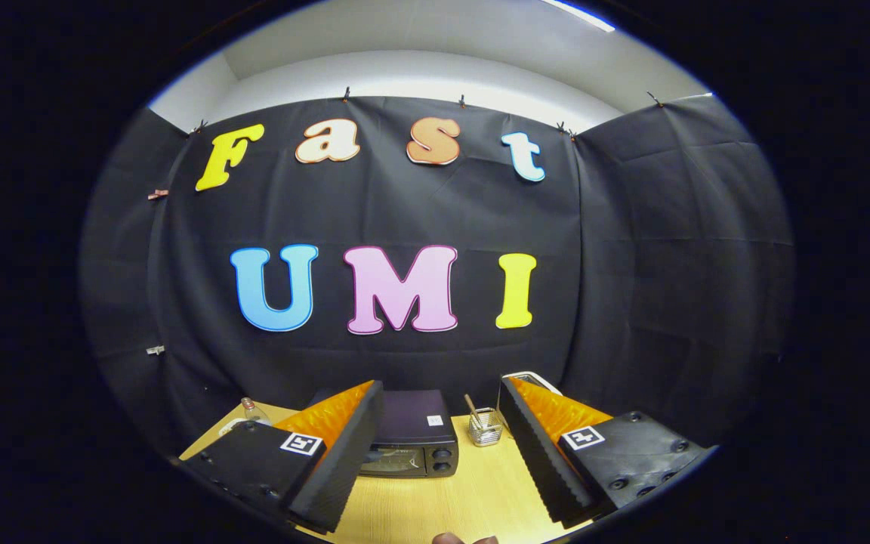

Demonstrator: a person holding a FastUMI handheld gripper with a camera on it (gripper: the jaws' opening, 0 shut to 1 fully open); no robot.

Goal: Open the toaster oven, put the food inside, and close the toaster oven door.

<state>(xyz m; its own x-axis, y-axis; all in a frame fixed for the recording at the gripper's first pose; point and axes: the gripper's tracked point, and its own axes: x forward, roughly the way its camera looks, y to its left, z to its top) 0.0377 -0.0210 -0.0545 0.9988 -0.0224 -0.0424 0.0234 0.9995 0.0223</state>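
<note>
Claw [435, 453] spread wide, holding nothing, raised above the wooden tabletop [473, 491]. Toaster oven [411, 444] sits beyond the fingers at the tabletop's back edge, door shut, partly hidden by the left finger [337, 461]. Glass jar [485, 427] just beside it on the right. Small bottle [252, 410] near the back left corner.

**No legible writing on the tabletop things**

The gripper [441, 387] holds its fingers [344, 461] spread wide. Each carries a white square marker [301, 443] with a black coded pattern, not letters. A small white sticker [435, 420] on top of the toaster oven [405, 434] is too tiny to read.
</note>
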